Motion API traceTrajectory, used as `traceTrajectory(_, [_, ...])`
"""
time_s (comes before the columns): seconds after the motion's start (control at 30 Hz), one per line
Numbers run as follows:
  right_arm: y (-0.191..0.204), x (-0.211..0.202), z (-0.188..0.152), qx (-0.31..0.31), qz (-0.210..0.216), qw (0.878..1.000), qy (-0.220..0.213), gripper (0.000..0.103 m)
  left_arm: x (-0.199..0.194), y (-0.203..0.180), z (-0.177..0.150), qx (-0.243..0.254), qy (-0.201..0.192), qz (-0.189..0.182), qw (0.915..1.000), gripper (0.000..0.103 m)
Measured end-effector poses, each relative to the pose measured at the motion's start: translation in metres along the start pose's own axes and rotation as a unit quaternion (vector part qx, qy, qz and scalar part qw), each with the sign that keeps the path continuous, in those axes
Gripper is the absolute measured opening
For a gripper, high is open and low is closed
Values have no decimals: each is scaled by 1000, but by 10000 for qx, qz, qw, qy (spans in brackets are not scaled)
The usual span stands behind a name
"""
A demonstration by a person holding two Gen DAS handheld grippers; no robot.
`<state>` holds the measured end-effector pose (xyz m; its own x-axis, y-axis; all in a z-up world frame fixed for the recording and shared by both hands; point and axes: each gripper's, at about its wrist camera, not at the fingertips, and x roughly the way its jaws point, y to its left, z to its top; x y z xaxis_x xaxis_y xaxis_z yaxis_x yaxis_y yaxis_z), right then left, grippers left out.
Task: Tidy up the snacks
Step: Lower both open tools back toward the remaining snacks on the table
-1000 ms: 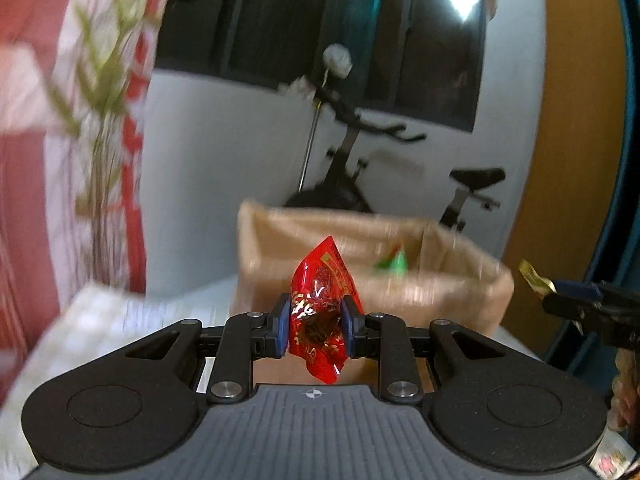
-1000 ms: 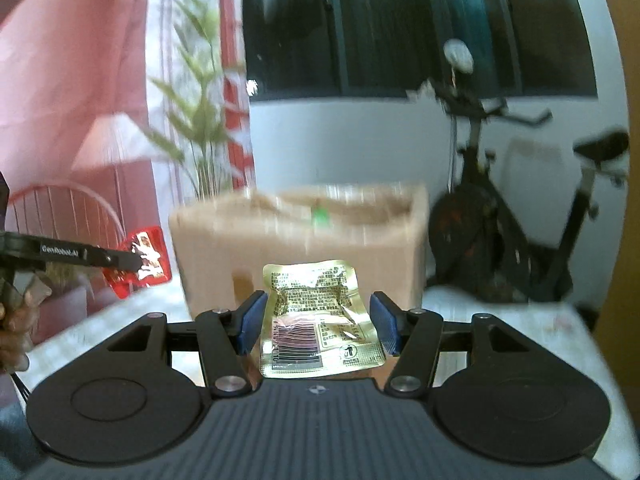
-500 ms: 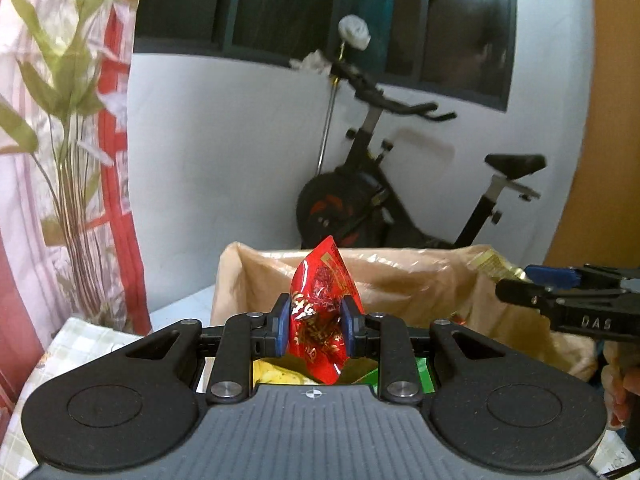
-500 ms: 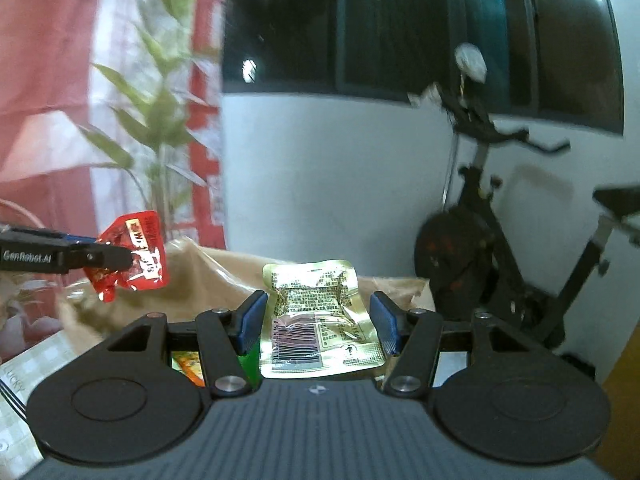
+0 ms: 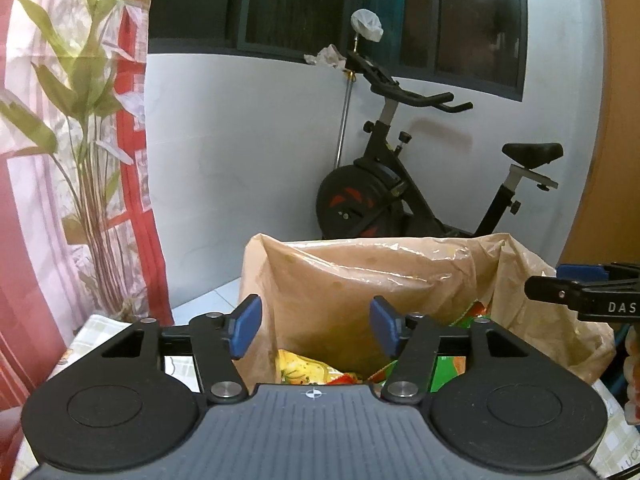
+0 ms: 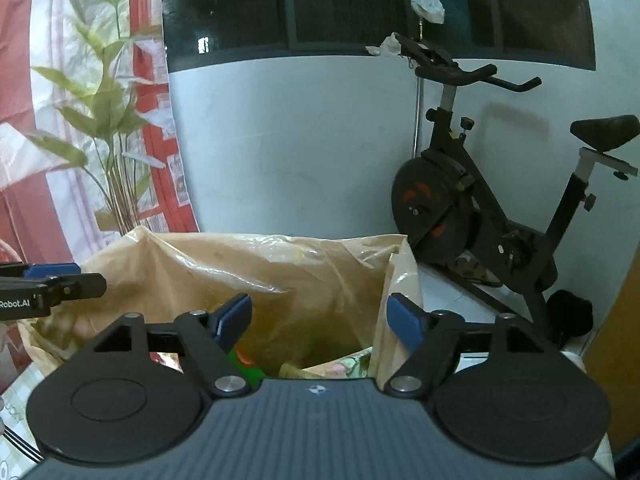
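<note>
A box lined with a tan plastic bag [image 5: 360, 280] stands just ahead of both grippers; it also shows in the right wrist view [image 6: 248, 272]. Several snack packets [image 5: 308, 372] lie in its bottom, yellow, green and red; some show in the right wrist view [image 6: 320, 368]. My left gripper [image 5: 316, 328] is open and empty above the bag's near rim. My right gripper [image 6: 320, 322] is open and empty above the bag too. The right gripper's tip [image 5: 580, 292] shows at the right of the left wrist view, the left gripper's tip [image 6: 52, 284] at the left of the right wrist view.
An exercise bike [image 5: 420, 184] stands behind the box against a white wall. A potted plant [image 5: 80, 120] and red patterned curtain [image 5: 136, 140] are at the left. A checked tablecloth [image 5: 92, 328] covers the table under the box. A wooden panel [image 5: 608, 160] is at the right.
Both grippers moved forward over the bag and opened. The red packet left the left gripper and the gold packet left the right gripper; both are out of the jaws now.
</note>
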<state>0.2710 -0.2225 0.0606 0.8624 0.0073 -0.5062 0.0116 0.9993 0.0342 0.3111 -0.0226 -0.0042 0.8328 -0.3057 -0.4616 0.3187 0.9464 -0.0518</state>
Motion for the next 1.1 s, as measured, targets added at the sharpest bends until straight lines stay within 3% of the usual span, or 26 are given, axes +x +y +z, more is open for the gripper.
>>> traceTrajectory(0.23, [-1,-32,-10,-129,230,9996,-118,77,-41,9,-11,63,-173,-131,9997,70])
traceTrajectory(0.6, [1,-82,-43,-352,444,9978,-353,77,-90,31,-47,-186,-199,-97,9996,70])
traceTrajectory(0.83, [7,-105,-68,-484,588,9956,-549,77,-110,30,-78,-347,-269,132,9989,70])
traceTrajectory(1.1, [2,-119,-101,-507,653,9948,-597,77,-112,27,-117,-628,-27,161,9979,70])
